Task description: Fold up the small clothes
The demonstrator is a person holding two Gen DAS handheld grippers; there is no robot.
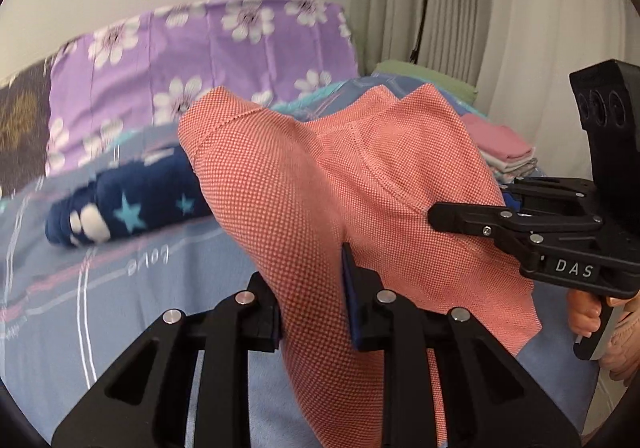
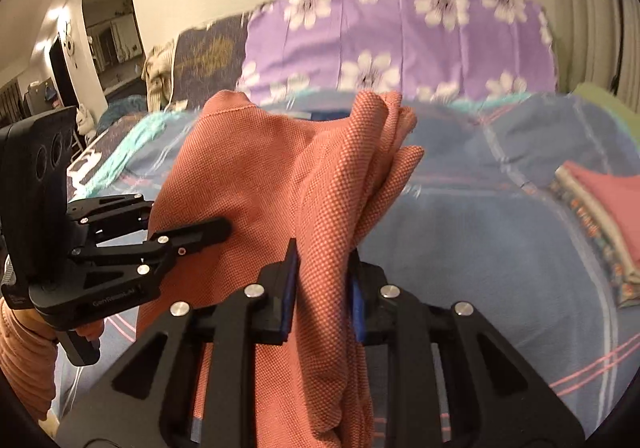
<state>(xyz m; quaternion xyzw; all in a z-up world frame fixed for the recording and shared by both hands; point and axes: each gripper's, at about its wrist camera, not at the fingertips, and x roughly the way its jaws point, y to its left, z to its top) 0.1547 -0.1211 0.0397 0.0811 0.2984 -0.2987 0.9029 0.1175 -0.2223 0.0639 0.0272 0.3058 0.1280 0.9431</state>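
A salmon-pink knit garment (image 1: 320, 188) hangs lifted above the bed, held by both grippers. My left gripper (image 1: 312, 304) is shut on its left part, cloth bunched between the blue pads. My right gripper (image 2: 324, 288) is shut on the right part, where the cloth is gathered in folds (image 2: 360, 168). The right gripper also shows in the left wrist view (image 1: 436, 214), pressed against the cloth. The left gripper shows in the right wrist view (image 2: 224, 226) at the garment's left edge. The garment's lower part is hidden behind the jaws.
The bed has a blue-grey plaid sheet (image 2: 500, 248). A dark blue star-print garment (image 1: 132, 204) lies rolled at the left. A stack of folded clothes (image 1: 504, 152) sits at the right, also in the right wrist view (image 2: 600, 216). A purple flowered pillow (image 1: 208, 56) stands behind.
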